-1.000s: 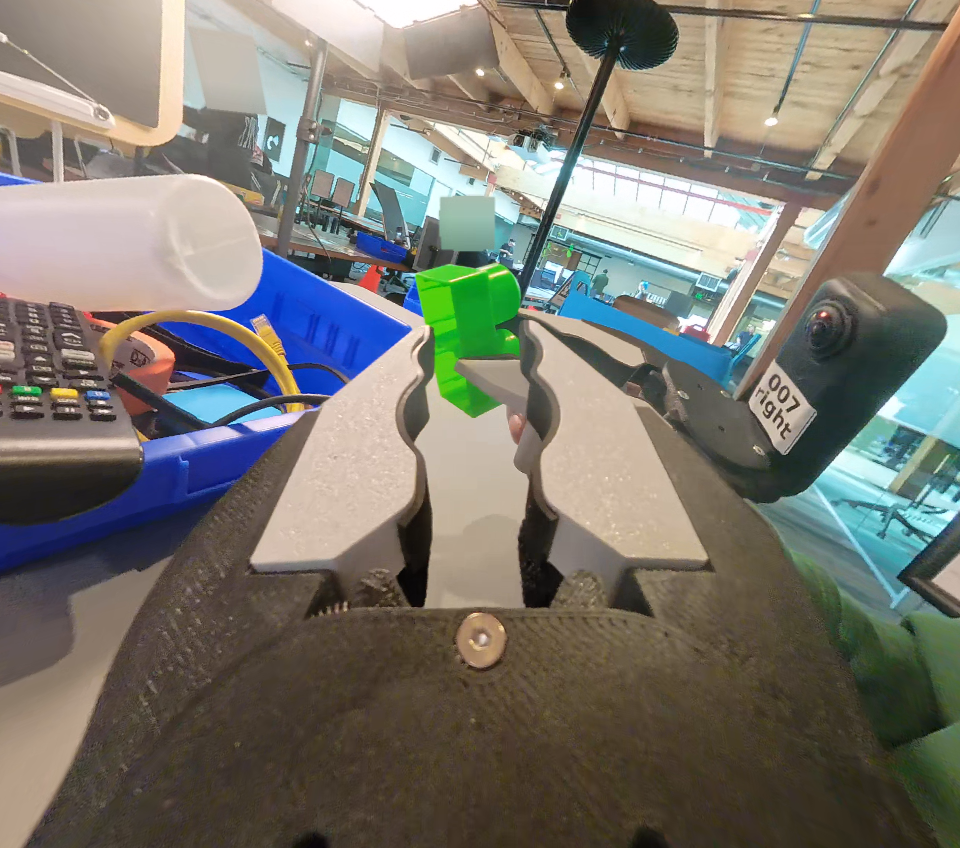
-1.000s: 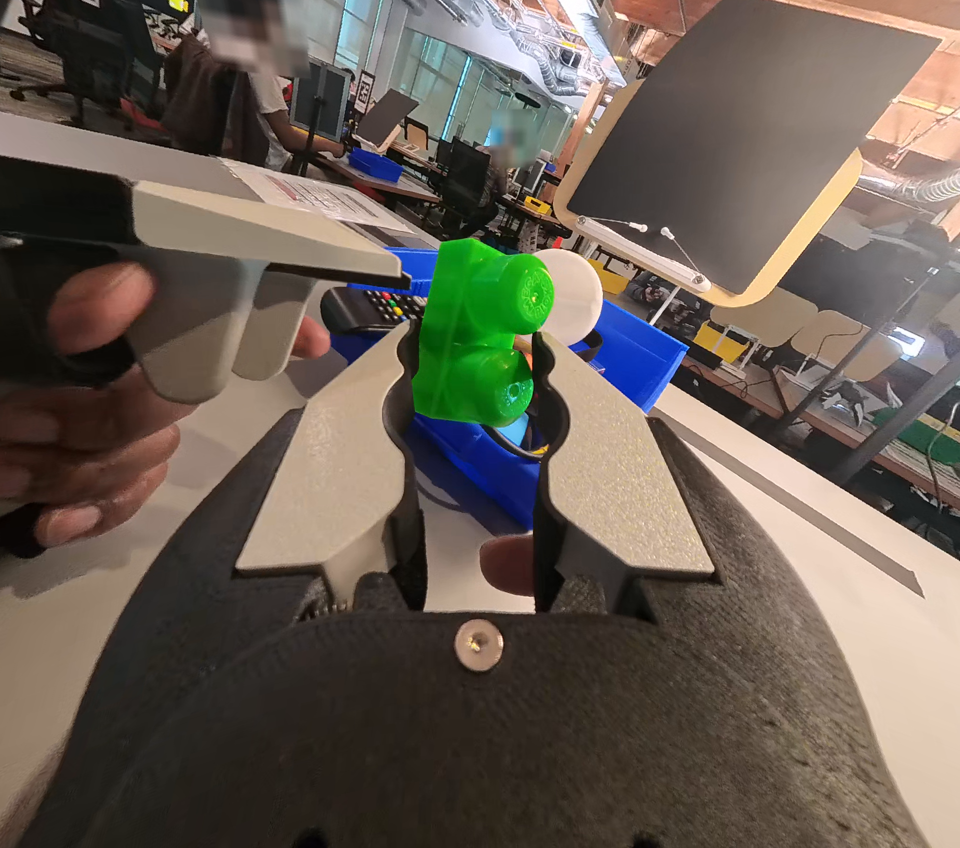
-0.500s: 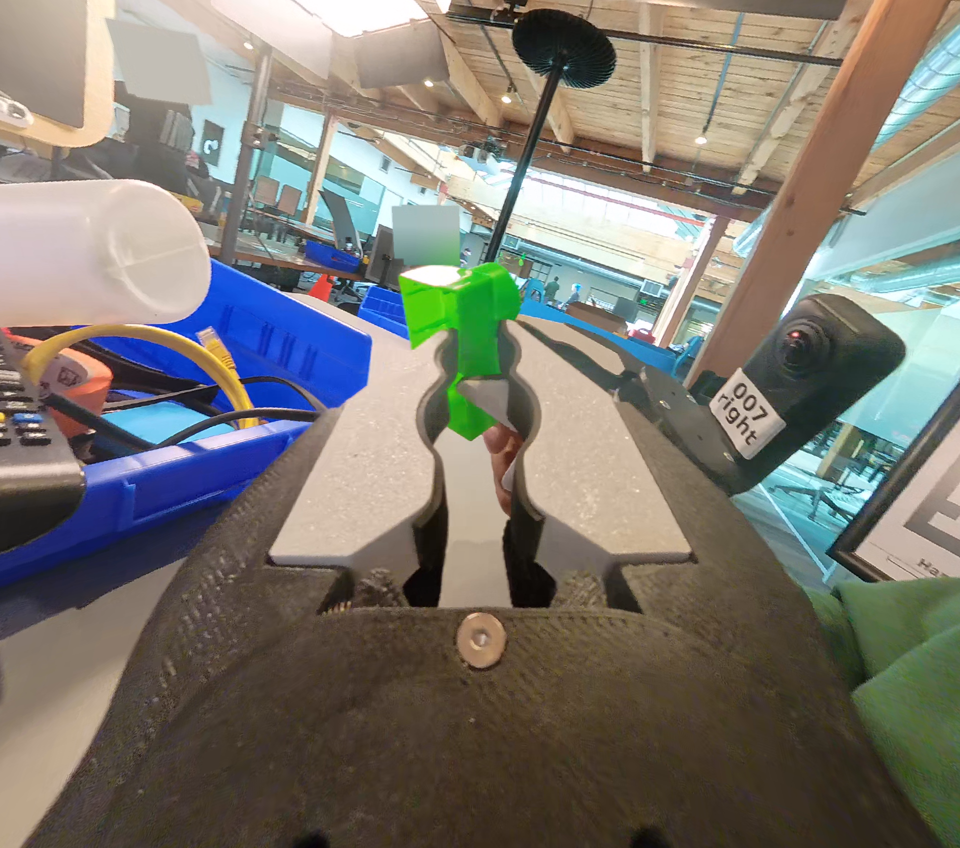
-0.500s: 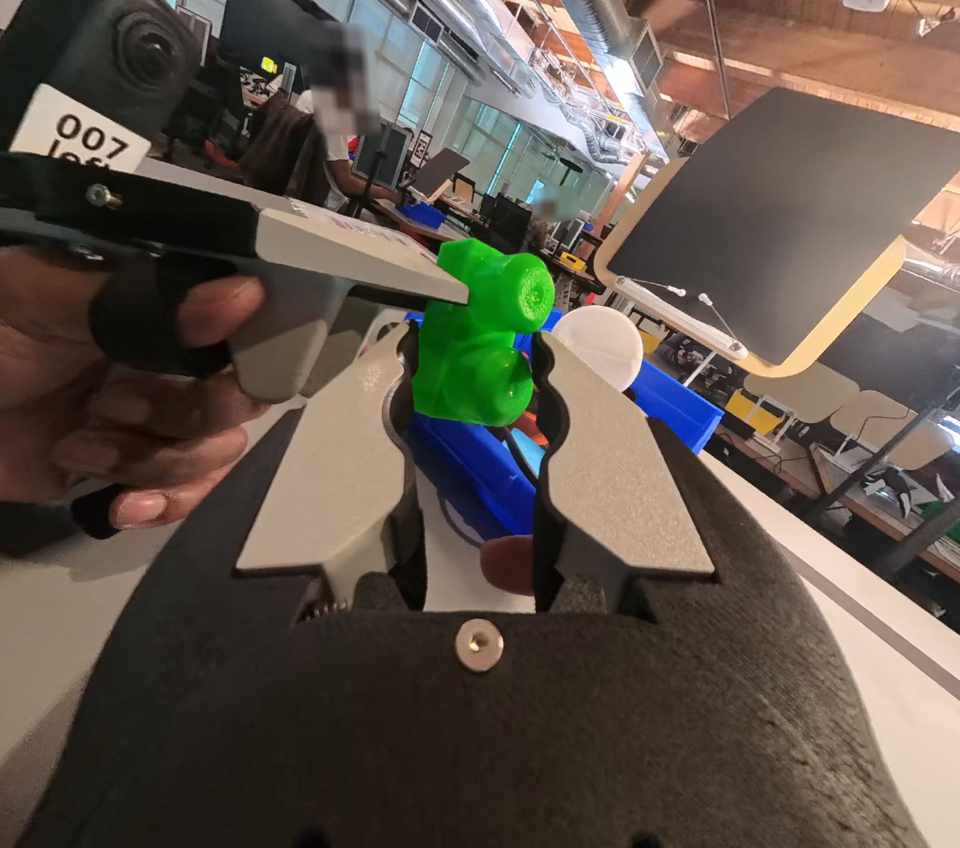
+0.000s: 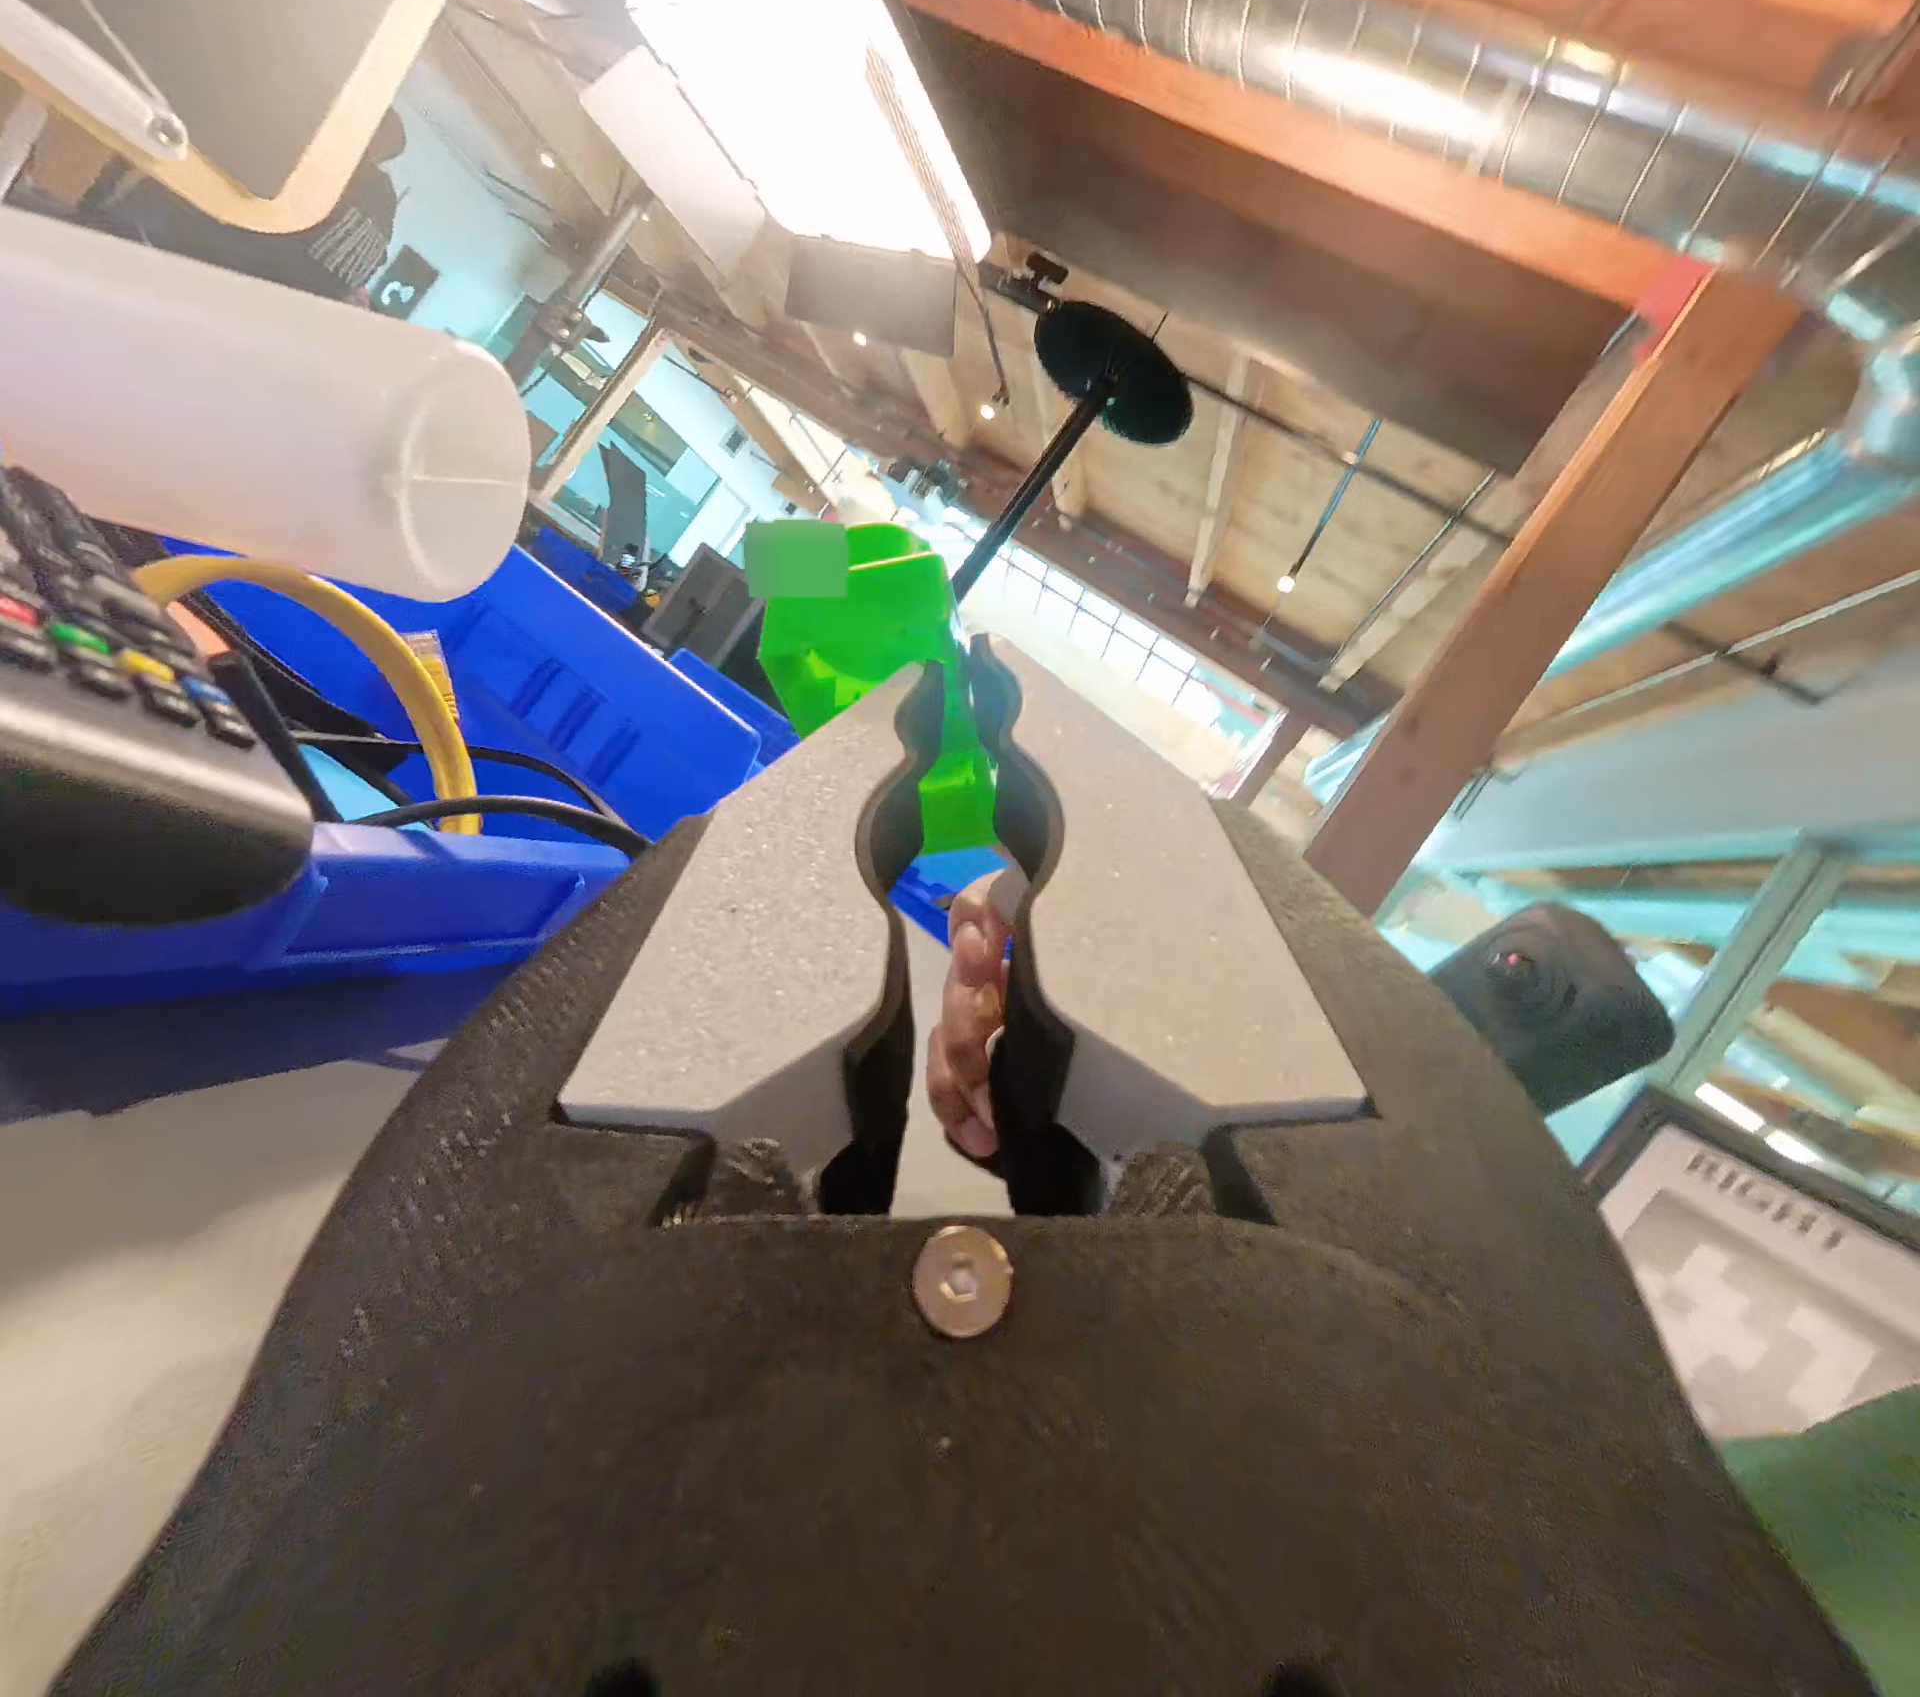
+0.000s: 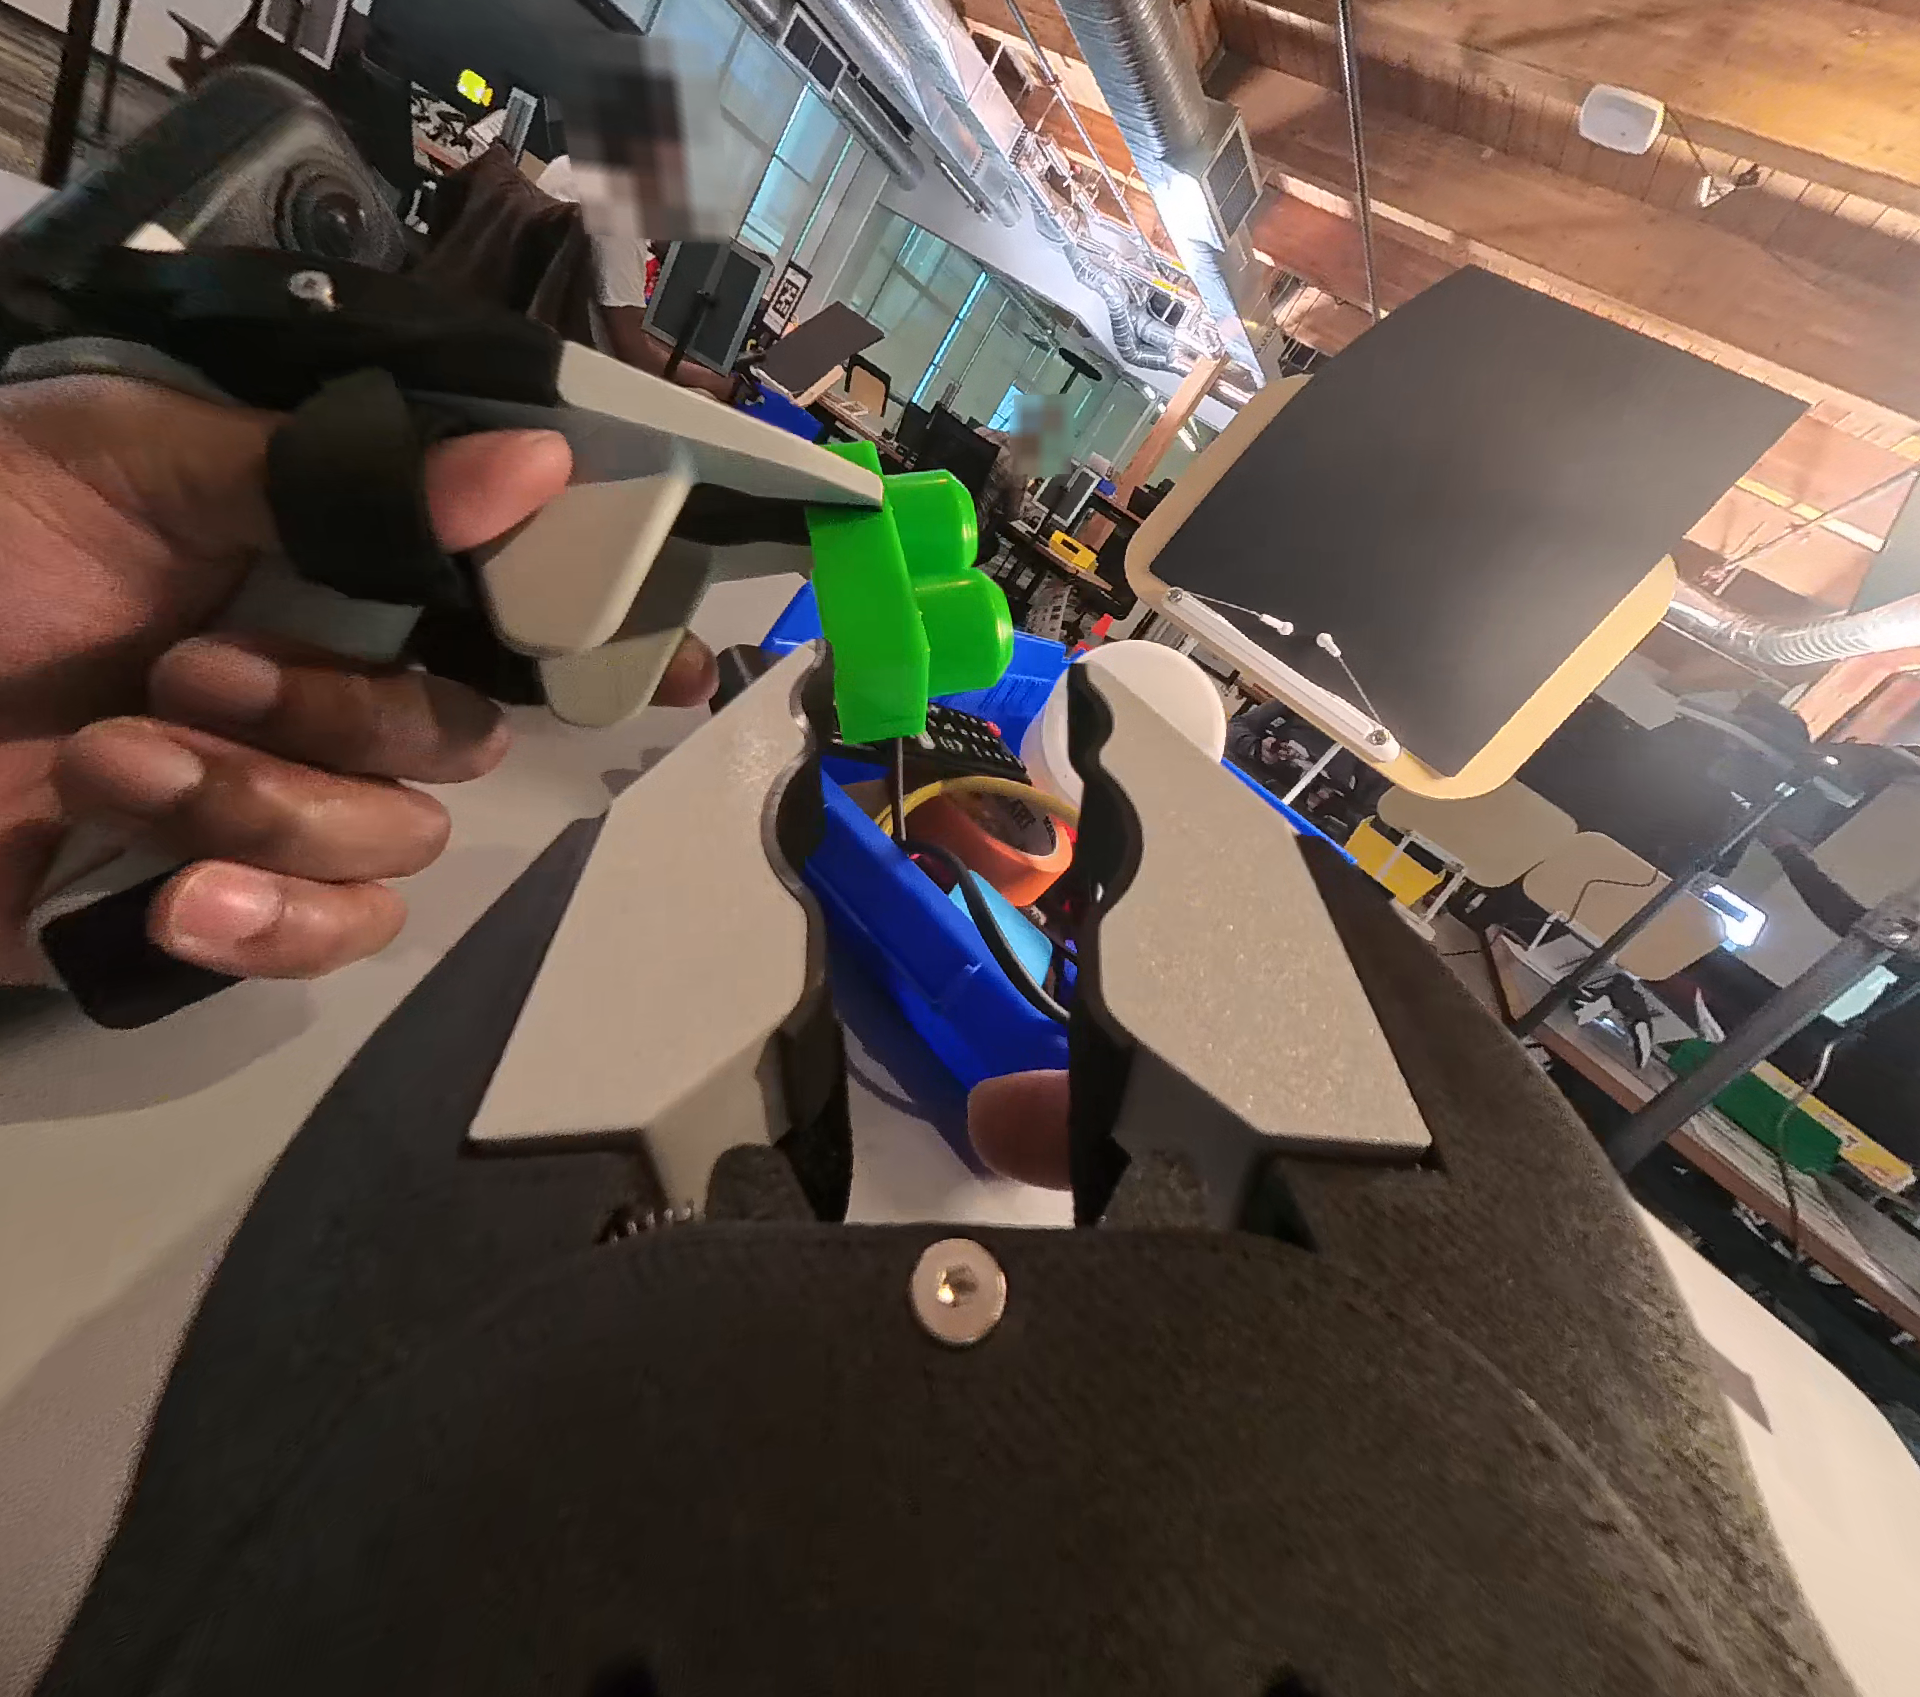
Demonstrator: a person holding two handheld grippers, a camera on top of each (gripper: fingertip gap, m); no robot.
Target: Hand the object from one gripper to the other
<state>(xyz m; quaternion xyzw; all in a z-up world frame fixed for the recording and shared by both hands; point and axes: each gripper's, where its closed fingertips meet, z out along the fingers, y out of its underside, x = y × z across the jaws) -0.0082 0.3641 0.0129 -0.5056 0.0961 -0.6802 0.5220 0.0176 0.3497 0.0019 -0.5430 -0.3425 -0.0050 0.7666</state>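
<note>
A bright green plastic block [image 5: 873, 639] with two round studs sits clamped between my left gripper's [image 5: 948, 691] fingers, which are shut on its lower part. In the right wrist view the same block [image 6: 904, 598] hangs from the left gripper [image 6: 847, 520], held by a person's hand [image 6: 208, 660], just above and slightly left of my right gripper [image 6: 948, 671]. The right gripper is open and empty, with its jaws wide apart and not touching the block. Its camera body [image 5: 1558, 1003] shows low on the right in the left wrist view.
A blue bin [image 6: 914, 951] on the grey table [image 6: 312, 1128] lies just beyond both grippers. It holds a white bottle [image 5: 260, 421], a black remote [image 5: 104, 712], a yellow cable [image 5: 416, 660] and an orange tape roll [image 6: 997, 837]. A black panel [image 6: 1455, 504] stands at the back right. My two grippers' fingertips are within a few centimetres of each other.
The left gripper closed on the green block while the right still held it. The right gripper has now opened and let go, and the block sits higher, in the left gripper alone.
</note>
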